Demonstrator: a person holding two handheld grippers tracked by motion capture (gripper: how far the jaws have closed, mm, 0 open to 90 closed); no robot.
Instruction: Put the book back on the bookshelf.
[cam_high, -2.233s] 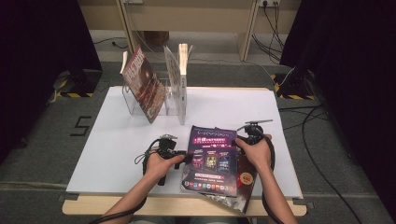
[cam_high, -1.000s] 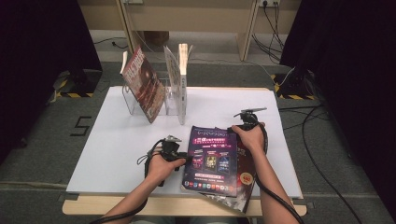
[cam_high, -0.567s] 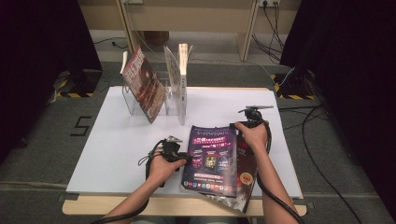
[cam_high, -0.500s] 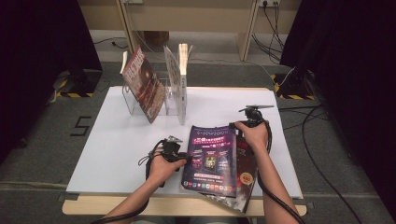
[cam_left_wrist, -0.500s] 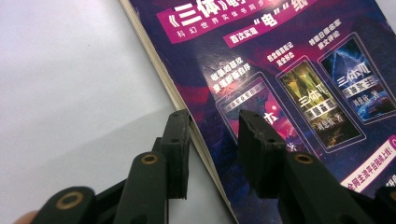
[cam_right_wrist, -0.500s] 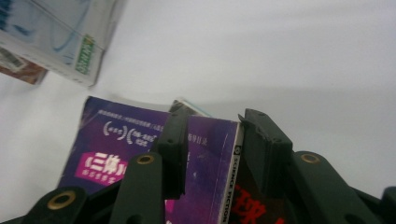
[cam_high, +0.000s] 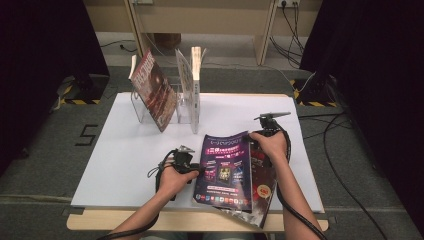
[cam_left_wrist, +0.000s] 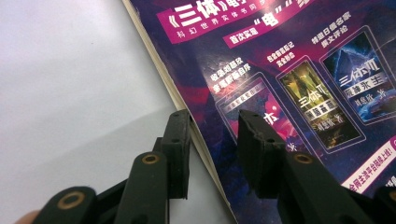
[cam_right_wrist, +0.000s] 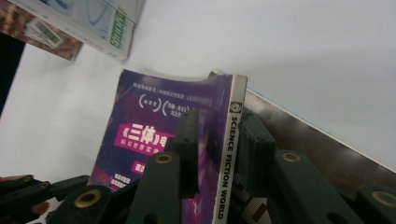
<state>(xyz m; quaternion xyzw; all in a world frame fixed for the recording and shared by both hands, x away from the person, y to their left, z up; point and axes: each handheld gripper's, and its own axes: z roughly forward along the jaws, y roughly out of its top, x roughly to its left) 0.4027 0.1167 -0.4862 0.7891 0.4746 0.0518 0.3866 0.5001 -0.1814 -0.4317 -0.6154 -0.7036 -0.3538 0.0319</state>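
A purple magazine (cam_high: 225, 167) lies near the front of the white table (cam_high: 125, 145), its spine side raised. In the right gripper view the magazine (cam_right_wrist: 144, 130) shows its spine between the jaws. My right gripper (cam_high: 256, 141) is at the far right corner; its jaws have just been closing and now pinch the spine. My left gripper (cam_high: 196, 170) is at the magazine's left edge (cam_left_wrist: 289, 84), open. One jaw rests over the cover and the other over the table beside the page edge.
A dark magazine (cam_high: 264, 182) lies under the purple one, sticking out to the right and front. At the back left a clear rack holds a leaning dark red book (cam_high: 155, 90) and upright white books (cam_high: 194, 82). Cables trail on the floor to the right.
My right gripper has slid up along the spine to the far corner and closed its jaws on it; that corner has lifted a little. The left gripper has stayed put.
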